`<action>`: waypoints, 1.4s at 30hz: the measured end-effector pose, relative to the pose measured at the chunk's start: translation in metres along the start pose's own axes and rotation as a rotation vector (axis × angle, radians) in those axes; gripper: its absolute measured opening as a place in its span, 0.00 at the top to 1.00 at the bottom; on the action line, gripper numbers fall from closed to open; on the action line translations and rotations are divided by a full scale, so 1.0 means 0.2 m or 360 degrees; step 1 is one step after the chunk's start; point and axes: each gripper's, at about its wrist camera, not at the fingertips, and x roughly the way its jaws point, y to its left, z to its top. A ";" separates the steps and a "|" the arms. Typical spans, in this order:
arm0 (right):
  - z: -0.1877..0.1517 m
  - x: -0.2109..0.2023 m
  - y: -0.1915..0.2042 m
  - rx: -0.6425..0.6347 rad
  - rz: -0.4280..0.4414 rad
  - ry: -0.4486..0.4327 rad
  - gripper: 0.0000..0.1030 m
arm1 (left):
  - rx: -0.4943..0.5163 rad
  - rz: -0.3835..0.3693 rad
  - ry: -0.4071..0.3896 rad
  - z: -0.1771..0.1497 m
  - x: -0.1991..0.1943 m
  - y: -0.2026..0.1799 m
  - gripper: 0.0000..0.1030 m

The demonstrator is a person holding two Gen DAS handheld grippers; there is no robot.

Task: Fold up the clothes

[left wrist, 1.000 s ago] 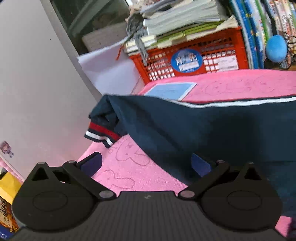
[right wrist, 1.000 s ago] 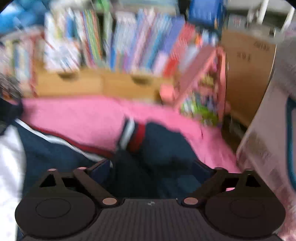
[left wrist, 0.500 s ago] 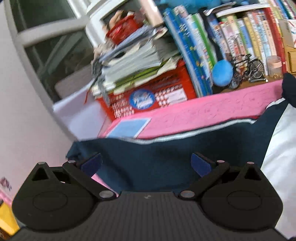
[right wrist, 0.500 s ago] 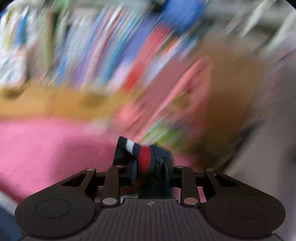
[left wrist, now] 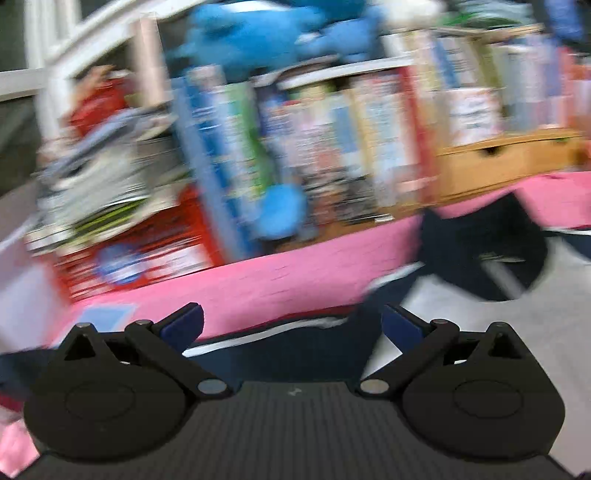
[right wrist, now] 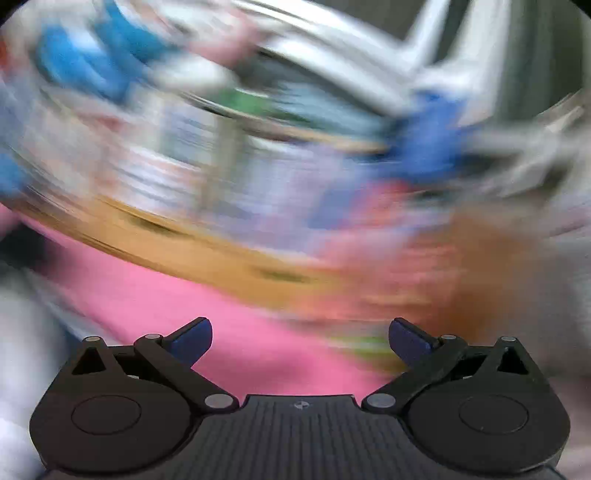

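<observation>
Left wrist view, motion-blurred: the left hand-held gripper (left wrist: pixel 291 325) has its two blue-tipped fingers (left wrist: pixel 183 325) spread wide apart with nothing between them. Directly beyond and below the fingers lies the navy-blue garment with a white stripe along its edge and a white panel (left wrist: pixel 295 350); its dark body runs across the gap between the fingers, its white panel spreads to the right, and a dark collar-like part lies farther back on the right. The garment rests on a pink cloth-covered worktop (left wrist: pixel 280 273). Along the far edge of the worktop stand, from left to right, a red plastic crate with a round blue label (left wrist: pixel 147 254) loaded with stacked papers, a row of upright books (left wrist: pixel 332 147) with a blue ball (left wrist: pixel 282 212) in front of them, and a light wooden drawer unit (left wrist: pixel 506 166). A blue plush toy (left wrist: pixel 258 33) lies on top of the books. A pale blue flat sheet (left wrist: pixel 107 317) lies on the worktop near the left finger. Right wrist view, heavily blurred: the right hand-held gripper (right wrist: pixel 301 338) likewise has its fingers wide apart and empty, above the pink worktop (right wrist: pixel 221 314); the wooden drawer unit (right wrist: pixel 207 254) and books behind it are smeared, and a brown box-like shape (right wrist: pixel 491 280) at right cannot be made out clearly.
</observation>
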 end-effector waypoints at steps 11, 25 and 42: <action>0.00 0.76 0.79 0.0056 0.0799 0.0530 0.00 | 0.0311 -0.0289 0.0051 -0.09 0.23 -0.06 0.00; 0.10 0.76 1.12 -0.0101 0.0516 0.0412 0.85 | 0.0295 -0.0115 0.0137 -0.10 0.48 -0.02 0.15; 0.32 1.19 1.26 -0.0163 0.0198 0.0324 0.62 | 0.0510 0.0284 -0.0026 -0.08 0.68 0.06 0.00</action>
